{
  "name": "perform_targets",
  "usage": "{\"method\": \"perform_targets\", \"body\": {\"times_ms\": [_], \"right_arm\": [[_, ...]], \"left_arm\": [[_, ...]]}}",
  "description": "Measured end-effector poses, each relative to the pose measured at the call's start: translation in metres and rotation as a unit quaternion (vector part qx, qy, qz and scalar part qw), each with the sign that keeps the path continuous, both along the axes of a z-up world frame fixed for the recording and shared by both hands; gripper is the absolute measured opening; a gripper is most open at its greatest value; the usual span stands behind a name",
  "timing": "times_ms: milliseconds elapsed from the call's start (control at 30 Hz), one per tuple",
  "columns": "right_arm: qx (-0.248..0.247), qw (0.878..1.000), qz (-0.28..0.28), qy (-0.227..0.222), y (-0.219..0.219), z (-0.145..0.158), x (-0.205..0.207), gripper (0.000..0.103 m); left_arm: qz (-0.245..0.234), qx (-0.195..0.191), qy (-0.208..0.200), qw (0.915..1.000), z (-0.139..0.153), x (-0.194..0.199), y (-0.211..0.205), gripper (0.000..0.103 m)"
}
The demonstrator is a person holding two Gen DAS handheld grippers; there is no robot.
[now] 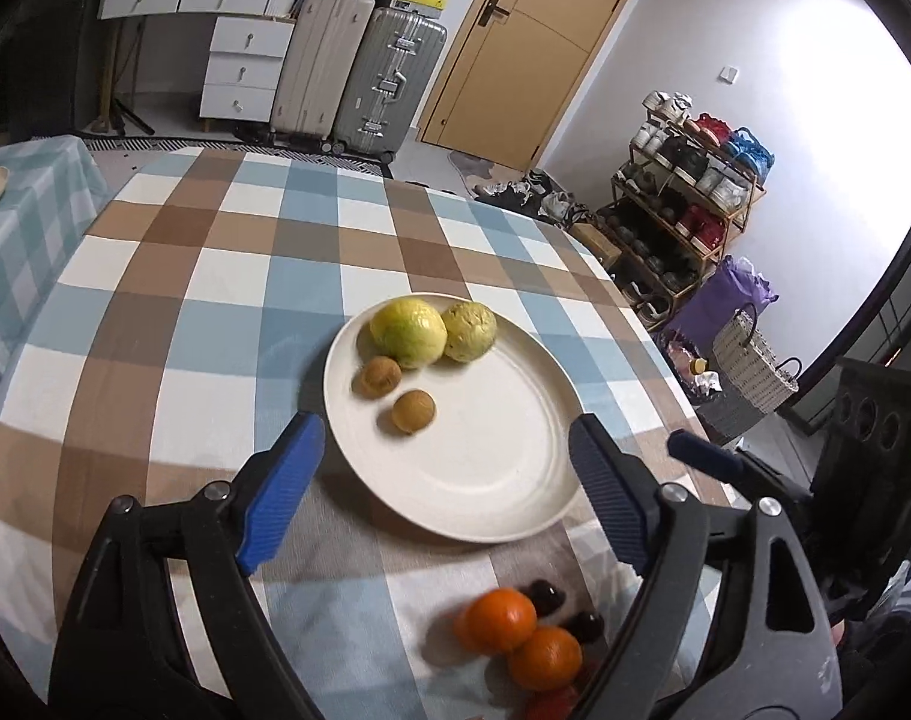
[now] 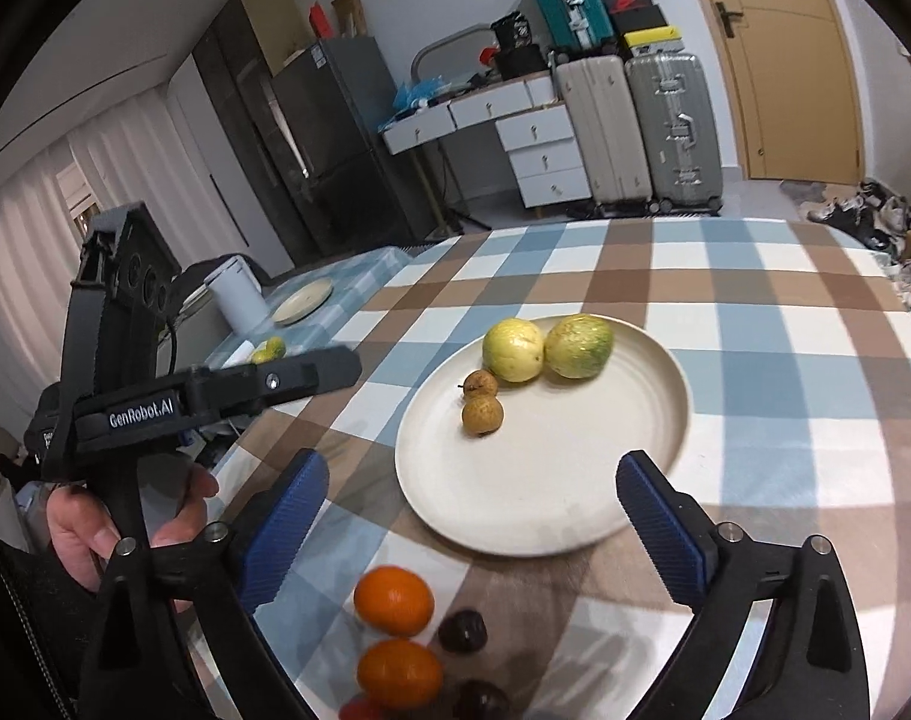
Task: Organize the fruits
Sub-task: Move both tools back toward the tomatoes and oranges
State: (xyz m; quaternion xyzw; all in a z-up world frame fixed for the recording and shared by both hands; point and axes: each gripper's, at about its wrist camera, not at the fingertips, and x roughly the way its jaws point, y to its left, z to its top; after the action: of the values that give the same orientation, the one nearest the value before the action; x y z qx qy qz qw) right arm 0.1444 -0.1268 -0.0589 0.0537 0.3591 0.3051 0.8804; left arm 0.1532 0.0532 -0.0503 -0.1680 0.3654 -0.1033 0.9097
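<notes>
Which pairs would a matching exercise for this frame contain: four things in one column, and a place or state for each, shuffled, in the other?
Things:
1. two yellow-green fruits
2. two small brown fruits
3. two oranges
4. right gripper

Places or states:
A. on the checked cloth, off the plate, on its near side
B. jaws open, nothing between them
C. at the plate's far rim, side by side
D. on the plate, just in front of the bigger fruits

Pairs: 1-C, 2-D, 3-A, 4-B
</notes>
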Motion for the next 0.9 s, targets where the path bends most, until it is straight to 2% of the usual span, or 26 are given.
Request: {"method": "perform_targets", "body": {"times_ms": [100, 233, 467, 600, 900], "right_arm": [[0.009, 1.000, -0.013, -0.009, -0.010, 0.005, -0.012, 0.102], [0.020, 0.999, -0.025, -0.022, -0.020, 0.010, -0.029, 0.103], [0.018, 0.999, -0.031, -0.032, -0.025, 0.012, -0.055, 0.103], [0.024, 0.999, -0.016, -0.028, -0.027, 0.008, -0.073, 0.103], [0.017, 1.000, -0.014, -0.009, -0.032, -0.014, -0.109, 0.103]], "left_arm": [[0.008, 0.020, -0.006, 0.9997, 0.006, -0.018, -0.008, 0.088], [0.017, 0.032, -0.017, 0.9992, 0.012, -0.037, -0.014, 0.101], [0.013, 0.057, -0.026, 0.9979, 0.015, -0.073, -0.026, 0.102], [0.012, 0.095, -0.033, 0.9949, 0.008, -0.094, -0.039, 0.102], [0.014, 0.087, 0.000, 0.9961, -0.021, -0.123, -0.045, 0.102]]}}
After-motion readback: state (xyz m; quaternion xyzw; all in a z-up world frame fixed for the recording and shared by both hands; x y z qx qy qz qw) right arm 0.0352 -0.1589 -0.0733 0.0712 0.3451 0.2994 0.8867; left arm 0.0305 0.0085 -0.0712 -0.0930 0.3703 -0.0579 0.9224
